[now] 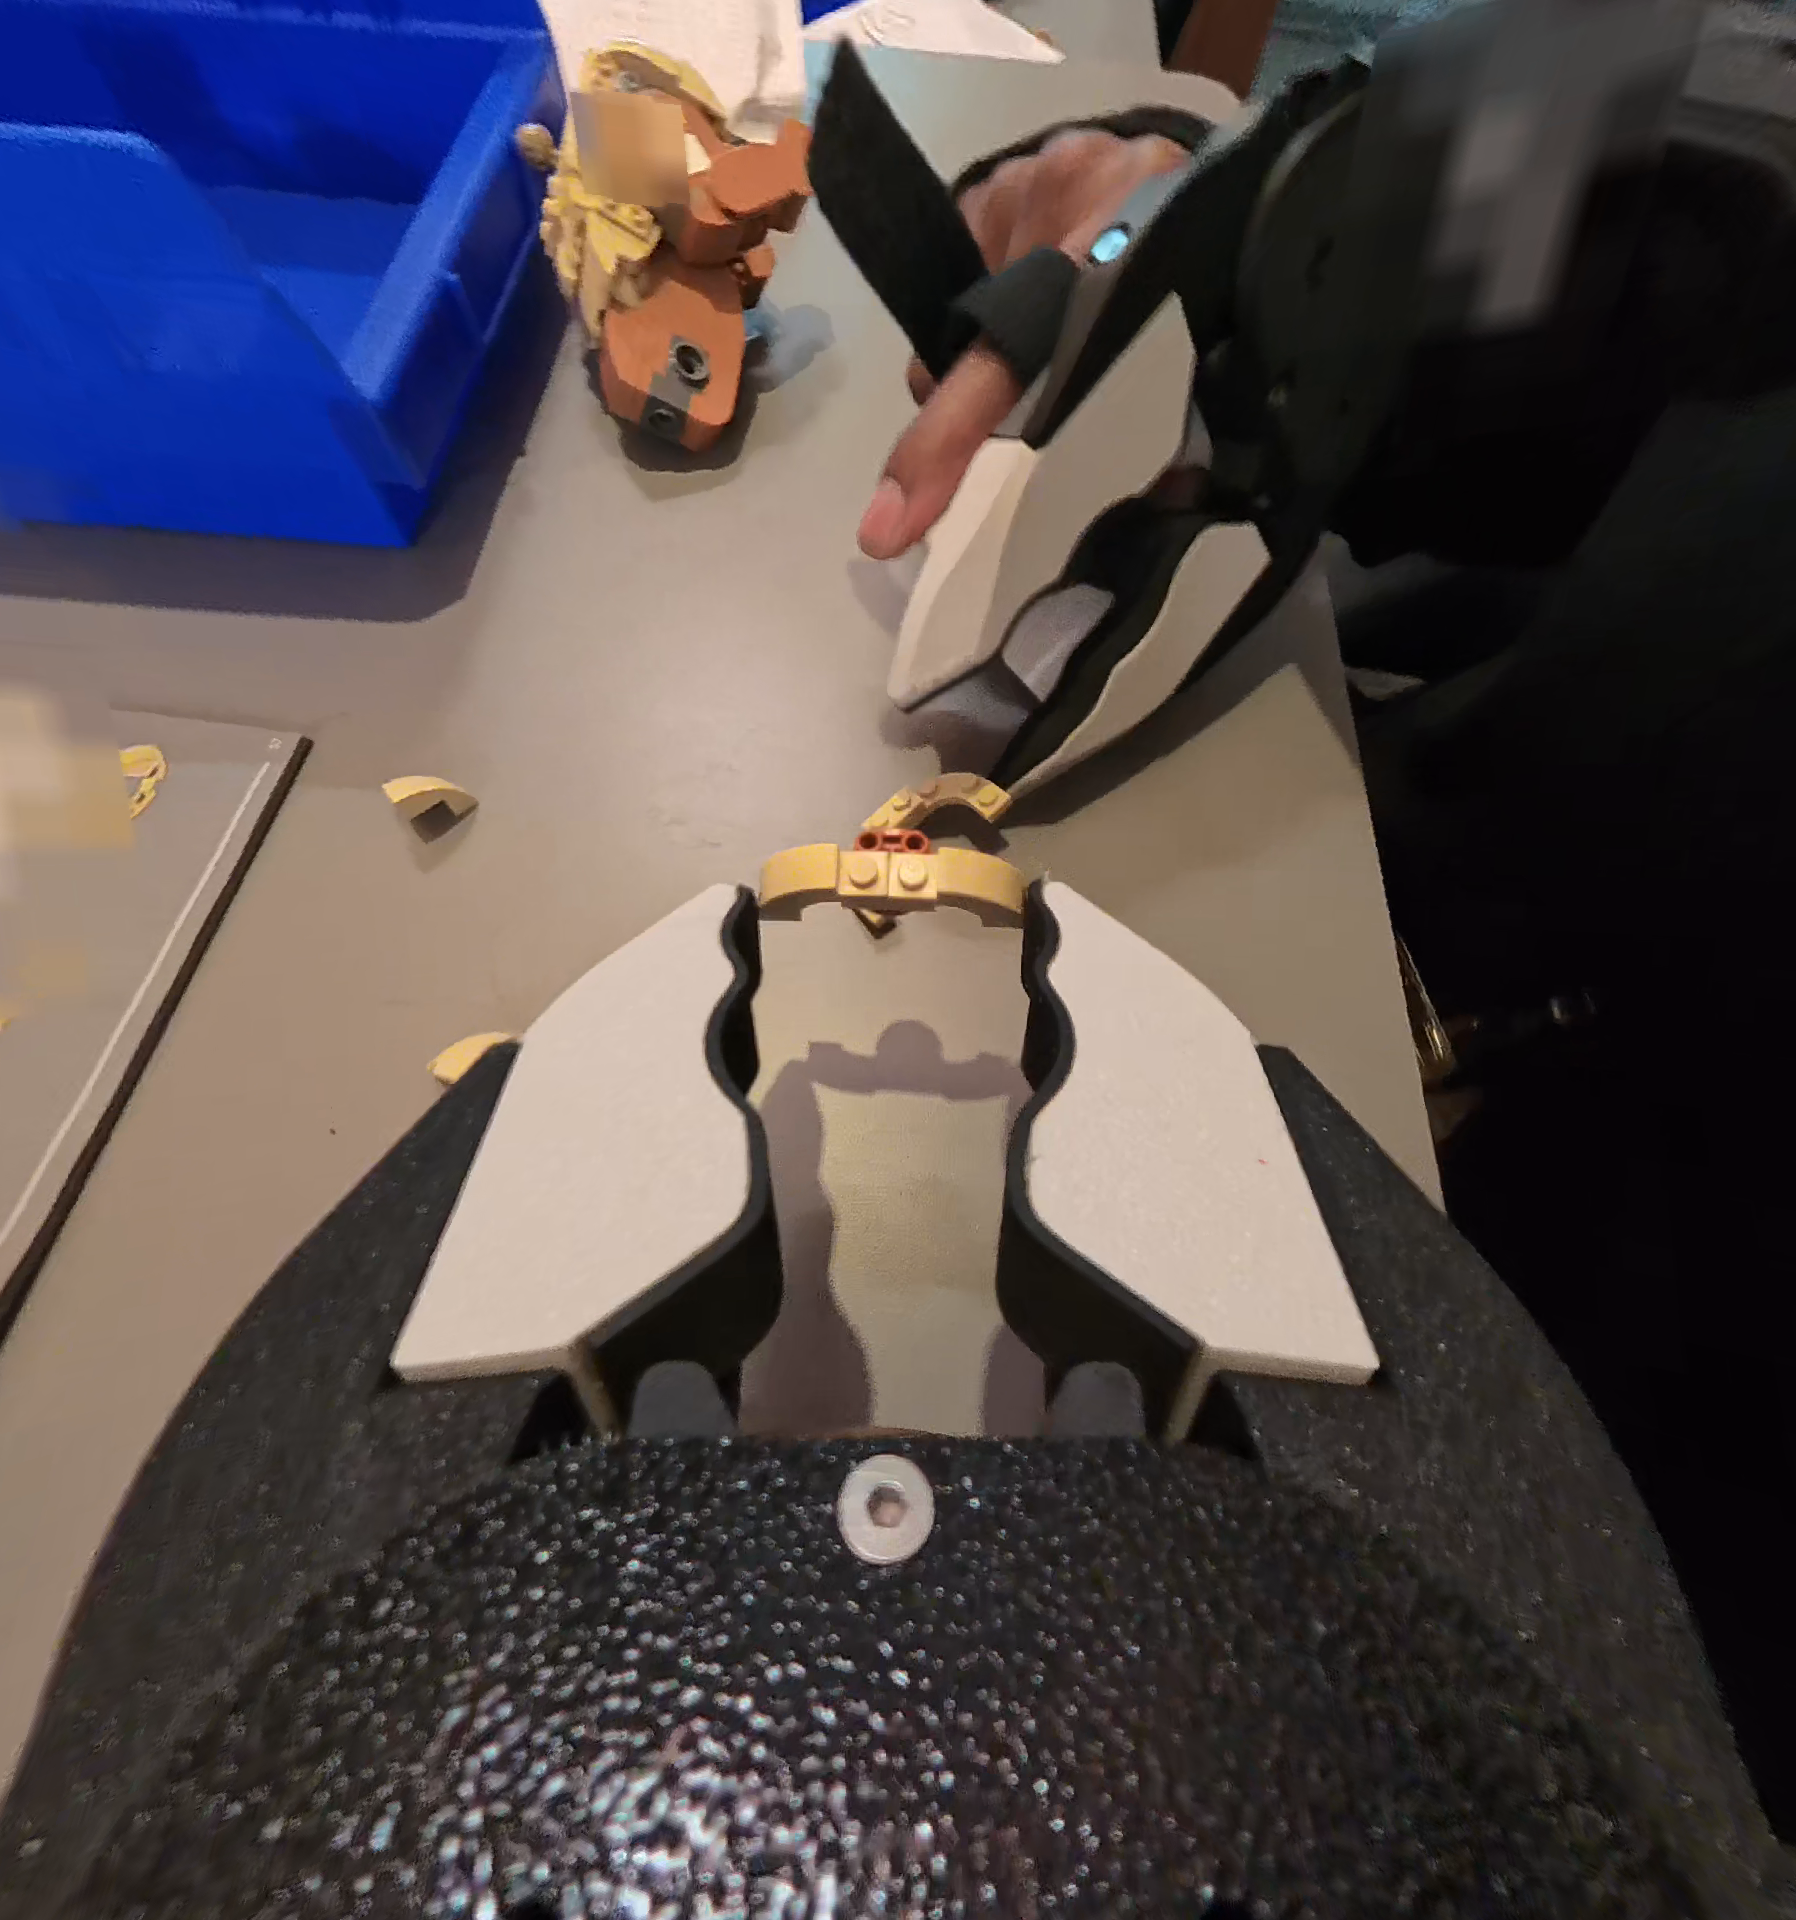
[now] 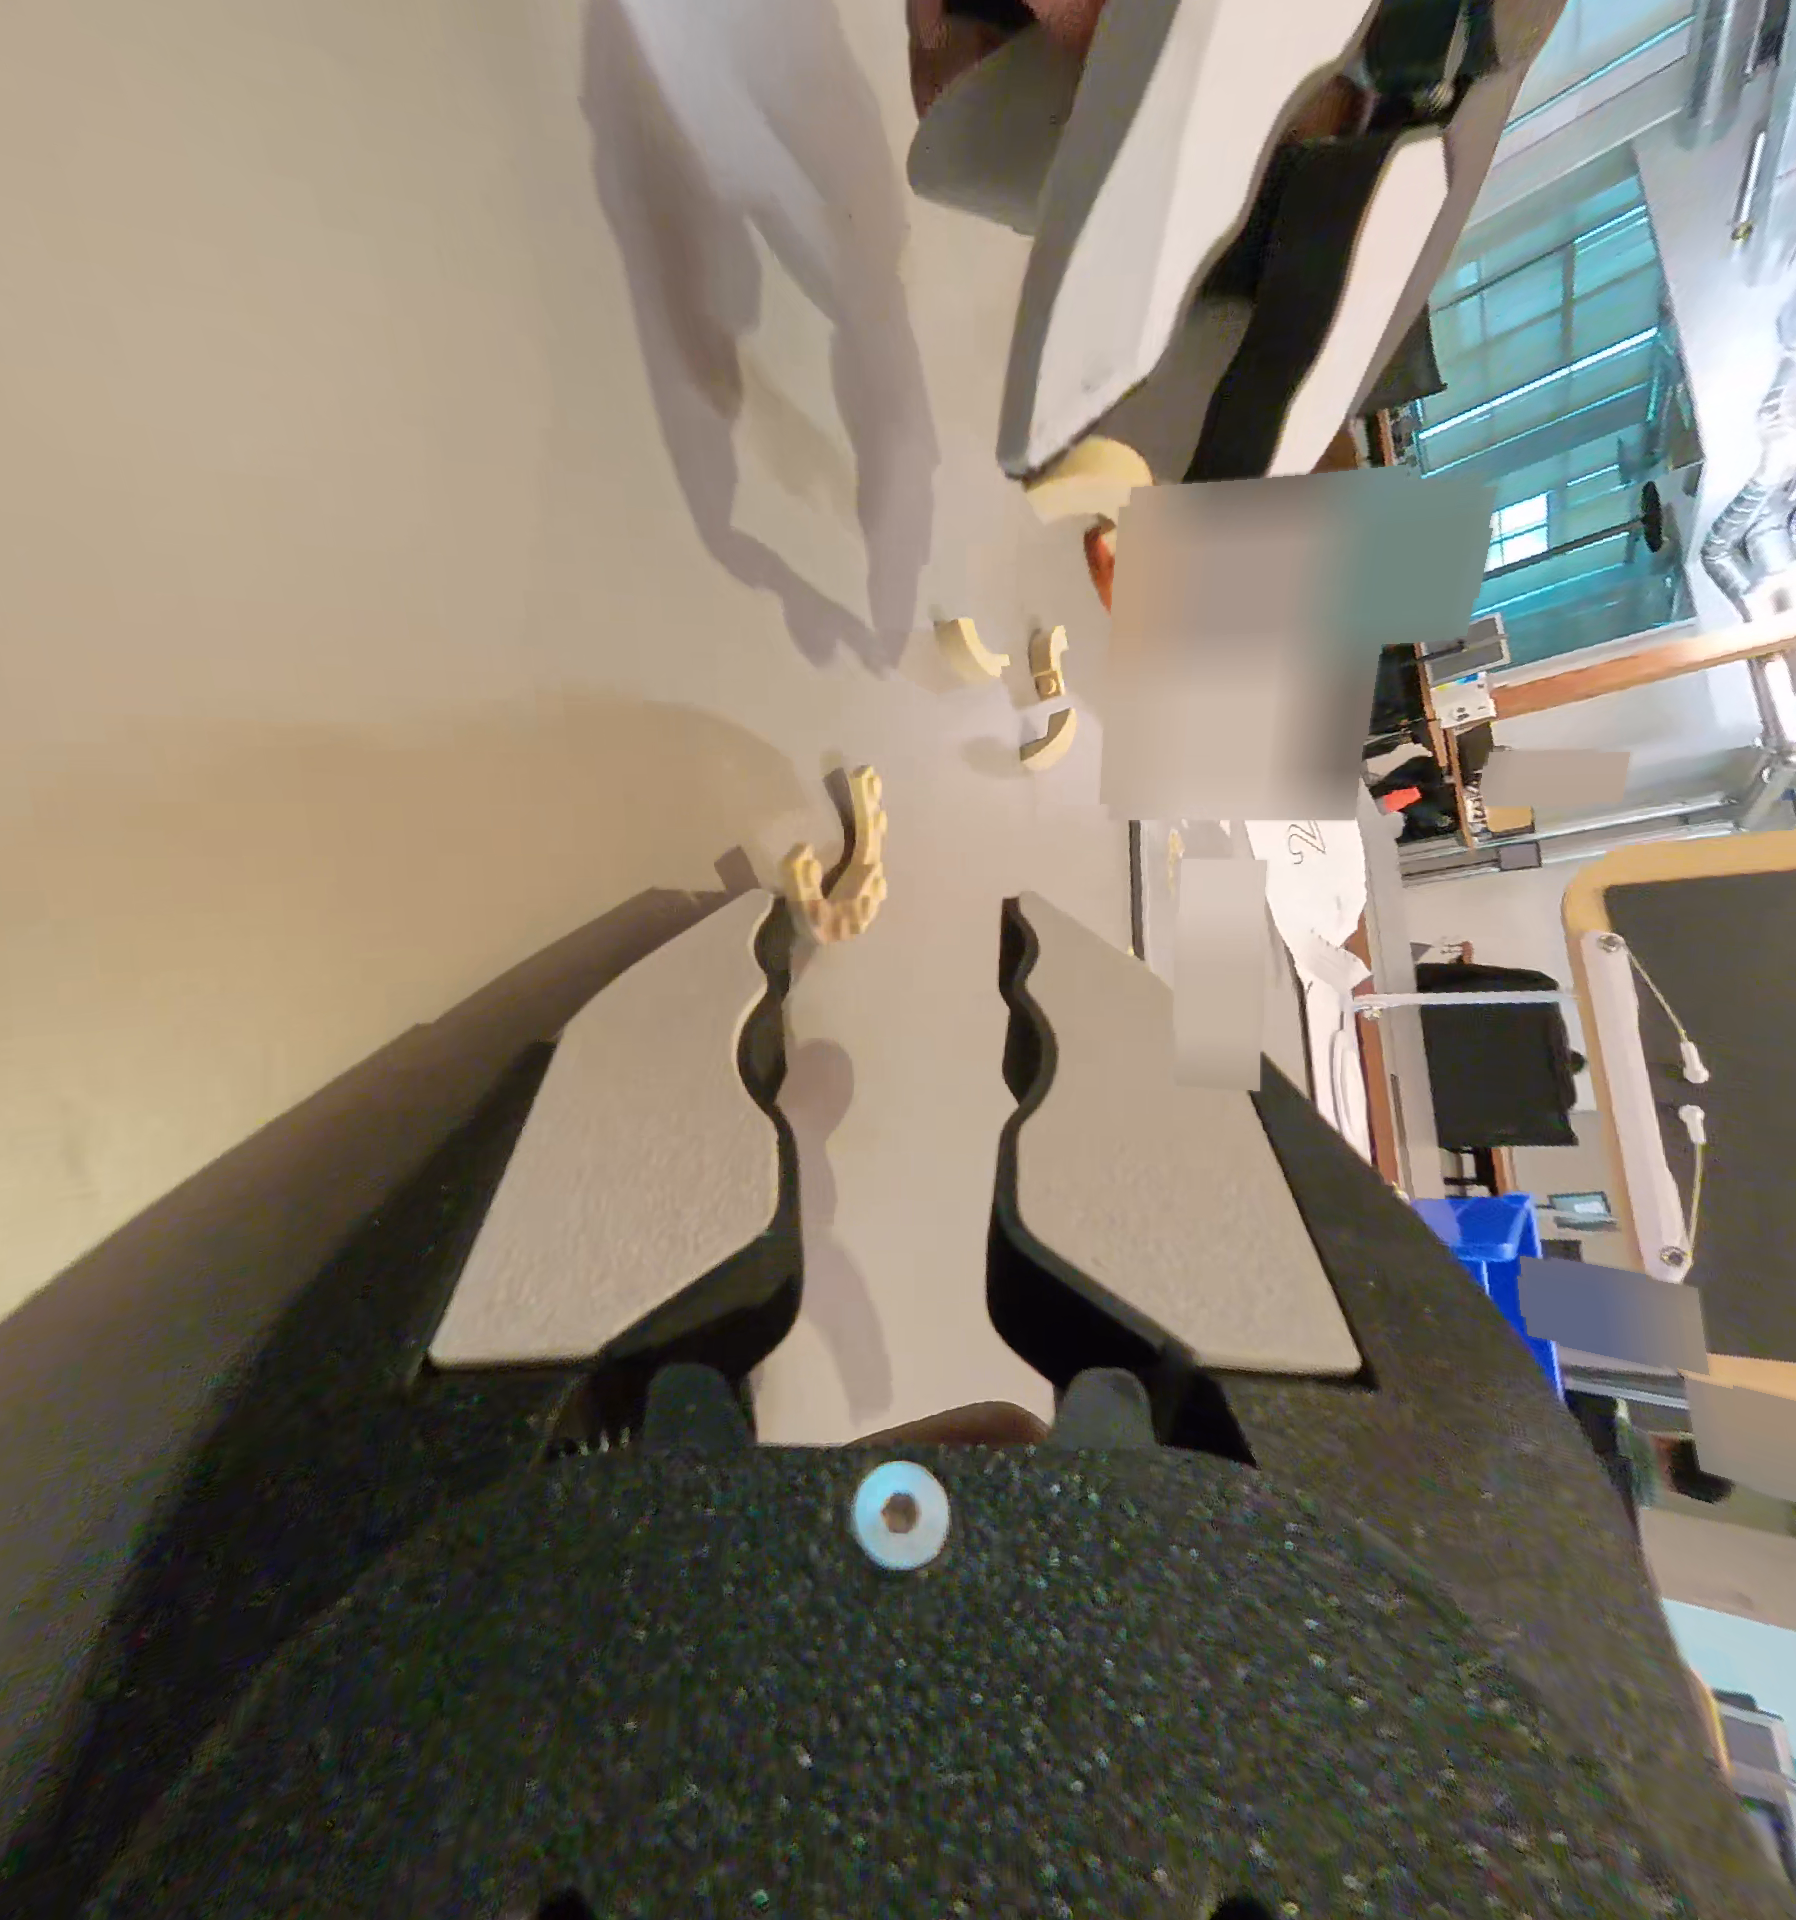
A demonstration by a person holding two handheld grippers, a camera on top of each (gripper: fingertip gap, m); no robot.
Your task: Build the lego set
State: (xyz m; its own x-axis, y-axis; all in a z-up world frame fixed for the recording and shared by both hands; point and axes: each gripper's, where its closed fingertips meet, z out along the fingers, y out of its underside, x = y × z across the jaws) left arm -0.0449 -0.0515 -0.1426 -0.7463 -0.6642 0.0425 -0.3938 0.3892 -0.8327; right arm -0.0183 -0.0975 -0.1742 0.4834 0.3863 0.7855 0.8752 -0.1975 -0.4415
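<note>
My left gripper (image 1: pixel 892 904) is shut on a tan arch-shaped brick assembly (image 1: pixel 821 883), one pad against each end, and holds it just above the grey table (image 1: pixel 665 644). A small red-brown piece (image 1: pixel 899 840) sits on the assembly's far side. My right gripper (image 2: pixel 892 914) is open and holds nothing. A tan curved studded plate (image 2: pixel 842 862) lies at its left fingertip (image 2: pixel 759 925). In the left wrist view this plate (image 1: pixel 946 800) lies just past the assembly, below the right gripper (image 1: pixel 961 743). The left gripper (image 2: pixel 1133 312) shows at the top of the right wrist view.
A blue bin (image 1: pixel 198 260) stands at the far left, with a brown and tan brick model (image 1: pixel 676 260) beside it. Loose tan curved bricks (image 1: pixel 432 805) lie on the table. A dark-edged flat board (image 1: pixel 146 935) lies at the left. The table edge (image 1: pixel 1372 935) runs close on the right. Some 7 centimetres of space lies between my two pairs of fingers.
</note>
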